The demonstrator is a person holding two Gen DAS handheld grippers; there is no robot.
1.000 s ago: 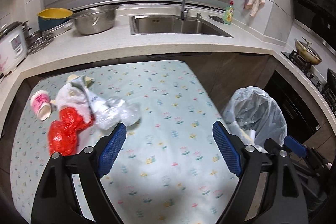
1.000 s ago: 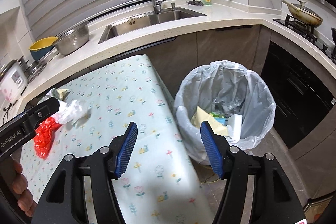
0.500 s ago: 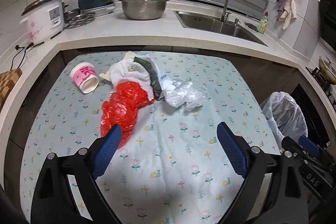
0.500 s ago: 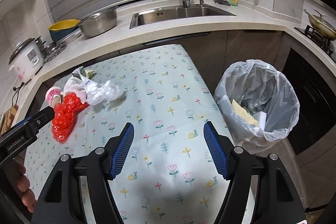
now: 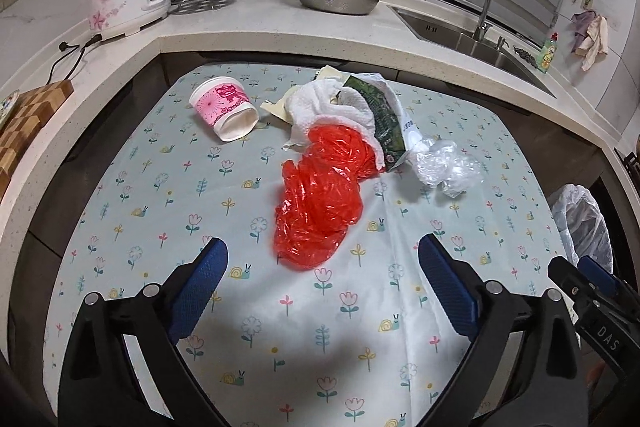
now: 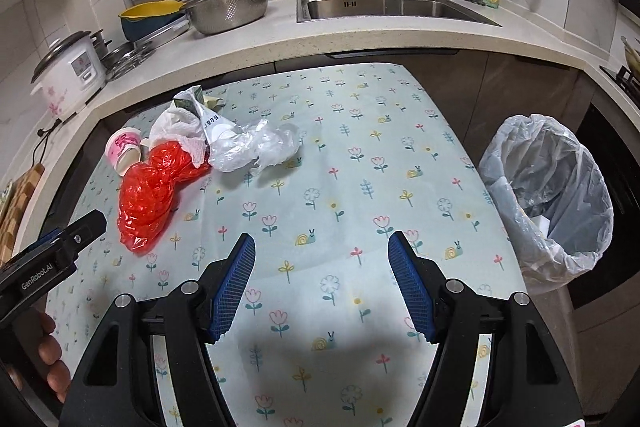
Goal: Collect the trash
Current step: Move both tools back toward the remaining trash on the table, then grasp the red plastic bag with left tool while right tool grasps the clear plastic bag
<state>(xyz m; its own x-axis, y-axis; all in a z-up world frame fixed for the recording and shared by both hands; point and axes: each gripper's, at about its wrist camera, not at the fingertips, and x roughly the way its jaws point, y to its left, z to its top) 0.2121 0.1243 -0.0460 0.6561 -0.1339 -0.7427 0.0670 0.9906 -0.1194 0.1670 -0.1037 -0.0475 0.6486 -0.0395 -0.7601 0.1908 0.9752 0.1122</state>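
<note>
A: Which gripper acts here, and in what state?

B: The left gripper (image 5: 322, 281) hangs over the flowered tablecloth (image 5: 160, 195), just short of the red plastic bag (image 5: 320, 195). Its jaws have just been opening and stand wide; nothing lies between them and nothing is held. The right gripper (image 6: 322, 283) is part-open and equally empty, over bare cloth nearer the lined bin (image 6: 552, 203).

A: Where does the trash lie?

B: In one heap at the far side of the table. The red bag is nearest; a white paper towel (image 5: 320, 103) overlaps its far end, a dark green wrapper (image 5: 380, 115) lies against the towel, and a crumpled clear film (image 5: 444, 167) touches the wrapper's right end. A pink paper cup (image 5: 224, 109) lies on its side, apart to the left.

A: How should the step be done well?

B: Probably by taking the red bag first. Bring the open jaws down astride a bunched fold, not a flat edge, so the pads close on several layers; thin film is likely to slip from a shallow pinch. Keep the fingers (image 5: 200, 291) off the cloth, which could be gathered with the bag. Lift slowly, since the towel rests on the bag and may be dragged off the table.
</note>
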